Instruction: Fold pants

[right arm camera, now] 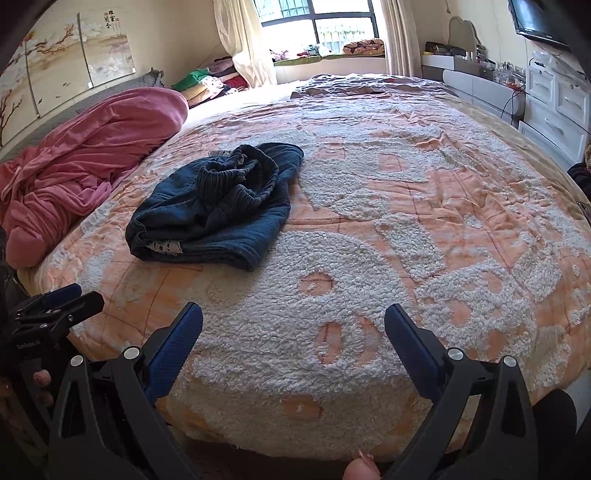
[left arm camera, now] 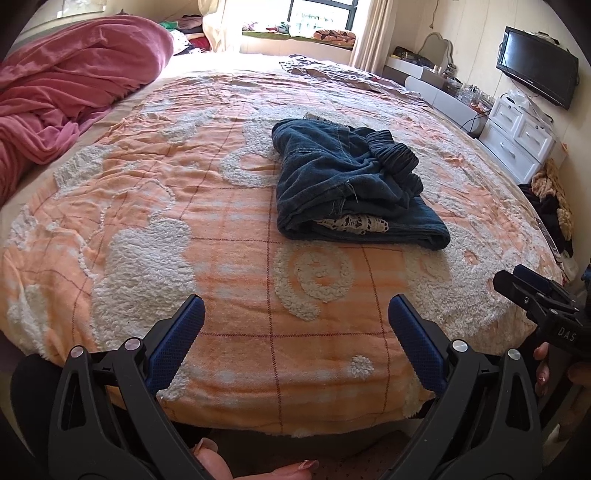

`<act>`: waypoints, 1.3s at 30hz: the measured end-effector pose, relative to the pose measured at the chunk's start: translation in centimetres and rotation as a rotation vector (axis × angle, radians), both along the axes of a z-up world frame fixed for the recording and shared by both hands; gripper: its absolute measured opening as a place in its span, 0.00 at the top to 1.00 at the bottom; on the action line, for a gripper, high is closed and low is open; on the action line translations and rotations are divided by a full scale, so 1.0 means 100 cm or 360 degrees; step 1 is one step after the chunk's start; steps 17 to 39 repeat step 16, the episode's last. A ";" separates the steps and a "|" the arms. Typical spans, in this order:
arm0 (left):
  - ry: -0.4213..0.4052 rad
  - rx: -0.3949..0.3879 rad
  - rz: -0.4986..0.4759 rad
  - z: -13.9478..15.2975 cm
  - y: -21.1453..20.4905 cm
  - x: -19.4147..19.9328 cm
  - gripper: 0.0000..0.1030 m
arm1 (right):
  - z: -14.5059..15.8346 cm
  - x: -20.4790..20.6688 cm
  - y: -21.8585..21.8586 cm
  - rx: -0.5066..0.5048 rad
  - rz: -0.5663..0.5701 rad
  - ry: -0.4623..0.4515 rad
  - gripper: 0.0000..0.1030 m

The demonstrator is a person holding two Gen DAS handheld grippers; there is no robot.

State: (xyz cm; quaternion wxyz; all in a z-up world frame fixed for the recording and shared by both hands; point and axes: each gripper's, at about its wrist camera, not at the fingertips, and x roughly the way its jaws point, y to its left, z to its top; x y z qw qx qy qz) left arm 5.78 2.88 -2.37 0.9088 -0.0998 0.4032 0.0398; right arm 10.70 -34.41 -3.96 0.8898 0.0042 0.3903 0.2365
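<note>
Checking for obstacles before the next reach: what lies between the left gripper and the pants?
Nothing but bare orange-and-white bedspread lies between the open left gripper and the dark blue pants. The left wrist view shows it plainly.

The folded dark-blue denim pants (left arm camera: 354,184) lie on my orange-and-white fleecy bedspread (left arm camera: 229,236); left of the pants, the crumpled pink blanket (left arm camera: 70,92); behind them, the window (left arm camera: 321,18).

Both wrist views look forward from the bed's (left arm camera: 229,206) near edge, sharing the folded pants (left arm camera: 351,184) mid-bed.
</note>
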 end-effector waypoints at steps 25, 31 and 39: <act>0.0142 0.0142 0.0343 -0.002 0.145 0.113 0.09 | -0.005 0.161 -0.166 -0.0129 -0.0681 0.0124 0.05; 0.0142 0.0142 0.0343 -0.002 0.145 0.113 0.09 | -0.005 0.161 -0.166 -0.0129 -0.0681 0.0124 0.05; 0.0142 0.0142 0.0343 -0.002 0.145 0.113 0.09 | -0.005 0.161 -0.166 -0.0129 -0.0681 0.0124 0.05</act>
